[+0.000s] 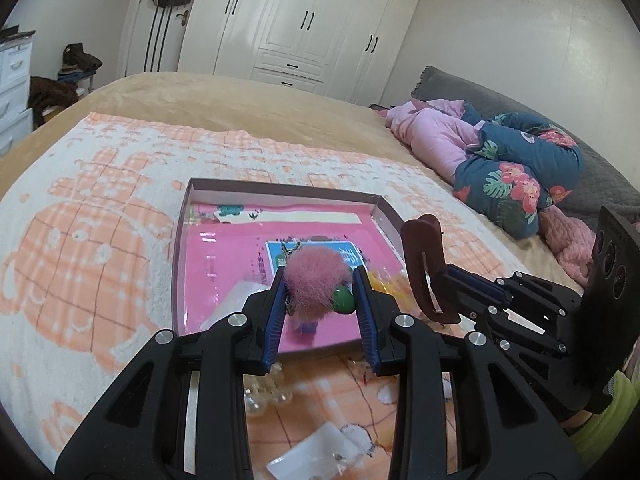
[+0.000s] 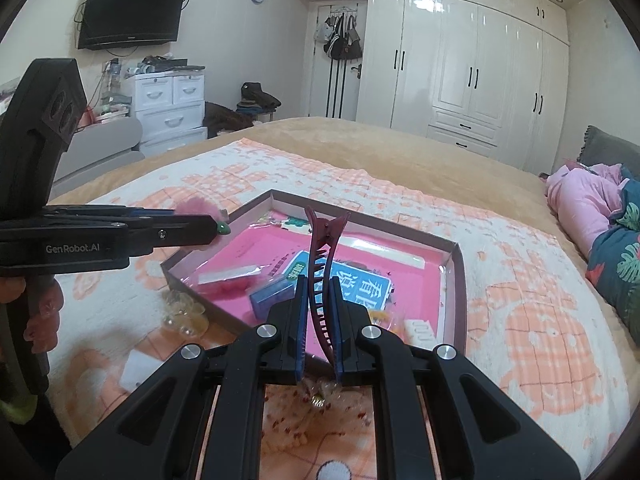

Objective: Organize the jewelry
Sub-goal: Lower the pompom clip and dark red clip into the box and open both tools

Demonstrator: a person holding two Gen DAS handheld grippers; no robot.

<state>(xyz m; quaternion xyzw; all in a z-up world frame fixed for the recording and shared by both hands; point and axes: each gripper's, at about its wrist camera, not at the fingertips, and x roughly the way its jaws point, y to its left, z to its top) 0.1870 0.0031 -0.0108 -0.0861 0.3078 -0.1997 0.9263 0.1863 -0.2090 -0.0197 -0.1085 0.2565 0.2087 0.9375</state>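
Left gripper point(image 1: 320, 280) closed on a soft, feather-light pink pompom charm point(image 1: 318, 276) above the pink-lined box point(image 1: 280, 192) on the bed. Right gripper point(image 2: 322, 312) clamped around a stiff, slippery maroon hair clip point(image 2: 322, 264), best pinched near its hinge

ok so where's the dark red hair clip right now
The dark red hair clip is pinched upright in the right gripper, above the near right part of the pink-lined box, right of the left gripper.
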